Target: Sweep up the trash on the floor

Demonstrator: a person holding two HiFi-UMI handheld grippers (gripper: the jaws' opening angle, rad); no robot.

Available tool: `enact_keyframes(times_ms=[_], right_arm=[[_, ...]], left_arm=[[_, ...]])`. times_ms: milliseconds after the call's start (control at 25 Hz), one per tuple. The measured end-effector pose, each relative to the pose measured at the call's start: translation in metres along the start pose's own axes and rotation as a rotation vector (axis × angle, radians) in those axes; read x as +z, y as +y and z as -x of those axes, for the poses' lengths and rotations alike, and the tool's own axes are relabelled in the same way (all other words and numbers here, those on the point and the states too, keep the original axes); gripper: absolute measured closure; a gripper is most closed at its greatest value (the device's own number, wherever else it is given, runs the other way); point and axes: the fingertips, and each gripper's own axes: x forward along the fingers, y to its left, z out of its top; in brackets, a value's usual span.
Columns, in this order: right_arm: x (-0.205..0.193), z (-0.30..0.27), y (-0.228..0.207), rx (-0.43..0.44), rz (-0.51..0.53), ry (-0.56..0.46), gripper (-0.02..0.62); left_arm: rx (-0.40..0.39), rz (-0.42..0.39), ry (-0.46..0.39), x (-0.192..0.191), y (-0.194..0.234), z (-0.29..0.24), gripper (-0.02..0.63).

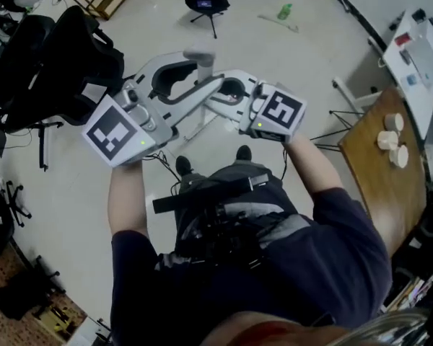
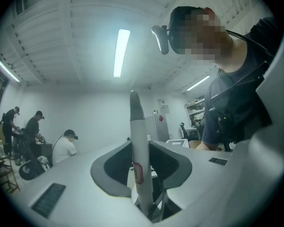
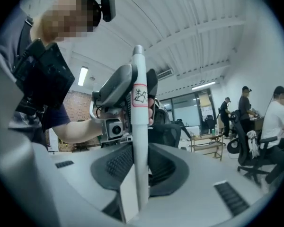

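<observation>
Two grips on one white handle (image 2: 138,141): clamped by fingers (image 2: 114,167) of left gripper (image 2: 142,174), likewise of right gripper (image 3: 139,169). Red-edged label (image 3: 140,96) on it (black scrawl, unreadable). Ahead on pale floor (image 1: 79,200), well clear of both, green bottle (image 1: 284,11). Rightward, wooden tabletop (image 1: 375,186) bearing pale round blocks (image 1: 391,139).

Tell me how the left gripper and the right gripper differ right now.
The left gripper clamps the handle high up, at its red-edged label; the right gripper clamps it lower, below that label. In the head view the left gripper reaches in from the left, the right gripper from the right. Both are shut on the same white handle.
</observation>
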Motion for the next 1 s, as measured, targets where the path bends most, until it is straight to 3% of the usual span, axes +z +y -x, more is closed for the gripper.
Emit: enact_keyframes(times_ms=[360,640,1000], right_arm=[[0.001,0.048,-0.023,0.117,0.006,-0.019,0.488],[-0.025,0.068,-0.045,0.056,0.001,0.063,0.486],[-0.045,0.082,-0.072,-0.119,-0.021,0.142,0.485]], left_arm=[[0.149,0.057,0.023,0.0,0.007,-0.049,0.499],[0.092,0.075,0.056,-0.024,0.005,-0.078,0.503],[-0.081,0.101,0.024,-0.044,0.01,-0.099,0.503]])
